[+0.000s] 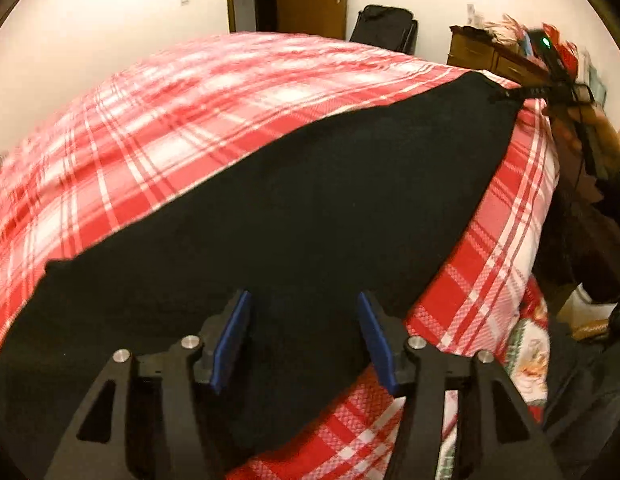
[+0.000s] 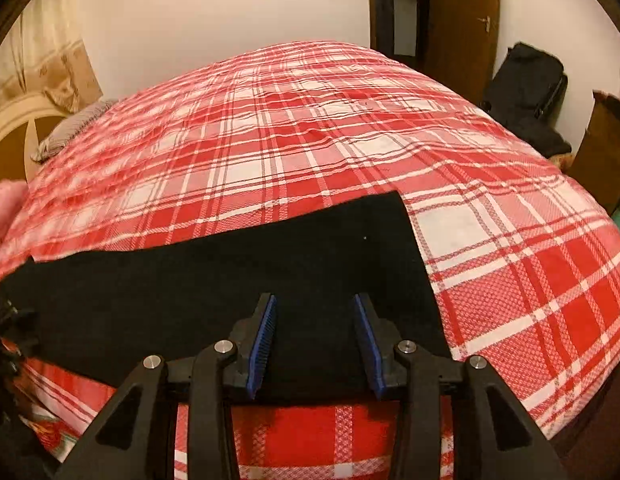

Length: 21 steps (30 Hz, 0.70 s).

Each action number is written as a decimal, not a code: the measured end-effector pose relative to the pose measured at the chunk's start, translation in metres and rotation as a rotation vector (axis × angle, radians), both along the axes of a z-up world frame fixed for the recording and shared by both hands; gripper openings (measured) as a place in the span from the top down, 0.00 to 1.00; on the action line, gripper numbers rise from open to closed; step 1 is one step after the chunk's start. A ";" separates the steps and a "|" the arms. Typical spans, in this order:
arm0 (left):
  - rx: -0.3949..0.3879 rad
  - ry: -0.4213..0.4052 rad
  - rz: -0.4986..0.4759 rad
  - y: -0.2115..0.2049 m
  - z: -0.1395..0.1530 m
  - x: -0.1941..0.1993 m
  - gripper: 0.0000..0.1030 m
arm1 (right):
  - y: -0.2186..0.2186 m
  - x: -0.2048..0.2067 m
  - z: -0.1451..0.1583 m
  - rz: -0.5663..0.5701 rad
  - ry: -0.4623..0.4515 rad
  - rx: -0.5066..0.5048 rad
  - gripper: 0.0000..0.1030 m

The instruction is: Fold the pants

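Note:
Black pants lie flat in a long strip along the near edge of a bed with a red-and-white plaid sheet. My left gripper hovers over one end of the strip, jaws open, blue pads clear of the cloth. My right gripper is open over the other end of the pants, close to the bed's edge, with nothing pinched. In the left wrist view the right gripper appears blurred at the far corner of the pants, held by a hand.
The plaid sheet covers the whole bed beyond the pants. A headboard and a pillow are at the far left. A wooden door, a black bag and a cluttered wooden dresser stand past the bed.

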<state>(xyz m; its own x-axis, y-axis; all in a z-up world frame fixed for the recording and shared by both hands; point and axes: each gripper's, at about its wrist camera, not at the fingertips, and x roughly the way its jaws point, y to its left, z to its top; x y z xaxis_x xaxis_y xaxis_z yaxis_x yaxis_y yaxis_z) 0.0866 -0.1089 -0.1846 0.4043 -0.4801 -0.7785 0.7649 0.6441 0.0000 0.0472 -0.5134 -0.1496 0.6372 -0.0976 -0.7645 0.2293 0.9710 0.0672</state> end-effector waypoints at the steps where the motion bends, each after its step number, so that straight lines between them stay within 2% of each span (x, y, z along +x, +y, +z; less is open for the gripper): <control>1: 0.006 0.000 -0.008 -0.001 0.000 -0.003 0.35 | 0.003 -0.001 0.003 -0.006 0.002 -0.019 0.59; 3: 0.007 0.002 -0.012 0.001 0.002 -0.007 0.34 | 0.012 -0.001 0.012 -0.006 -0.018 -0.070 0.59; 5: 0.010 0.000 -0.022 0.005 0.002 -0.012 0.34 | 0.016 0.002 0.017 0.023 -0.046 -0.069 0.59; 6: 0.011 0.000 -0.017 0.009 0.003 -0.013 0.34 | 0.016 0.006 0.019 0.029 -0.052 -0.064 0.55; 8: 0.003 0.009 -0.004 0.016 0.005 -0.013 0.34 | 0.008 0.017 0.015 -0.018 -0.021 -0.075 0.49; 10: -0.001 0.011 0.023 0.026 0.005 -0.011 0.34 | -0.009 0.031 0.000 -0.074 0.060 -0.045 0.49; 11: -0.005 0.008 0.037 0.030 0.006 -0.008 0.34 | -0.014 0.030 -0.002 -0.080 0.047 -0.012 0.49; 14: -0.034 -0.022 0.113 0.058 0.017 -0.004 0.34 | 0.001 0.025 0.007 -0.079 0.026 -0.055 0.49; 16: -0.047 -0.042 0.171 0.079 0.023 0.001 0.30 | 0.022 0.022 0.015 -0.038 -0.012 -0.062 0.49; 18: -0.043 -0.071 0.245 0.100 0.026 0.010 0.25 | 0.057 0.026 0.019 0.052 -0.023 -0.064 0.49; 21: -0.042 -0.069 0.356 0.132 0.026 0.026 0.25 | 0.122 0.038 0.018 0.227 -0.032 -0.083 0.49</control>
<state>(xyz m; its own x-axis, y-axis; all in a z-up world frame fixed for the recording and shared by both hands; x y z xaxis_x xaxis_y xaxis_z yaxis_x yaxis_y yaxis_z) 0.1121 0.0228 -0.1591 0.6026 -0.3313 -0.7260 0.4922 0.8704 0.0114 0.0856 -0.3916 -0.1312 0.6738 -0.0103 -0.7389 0.0035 0.9999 -0.0108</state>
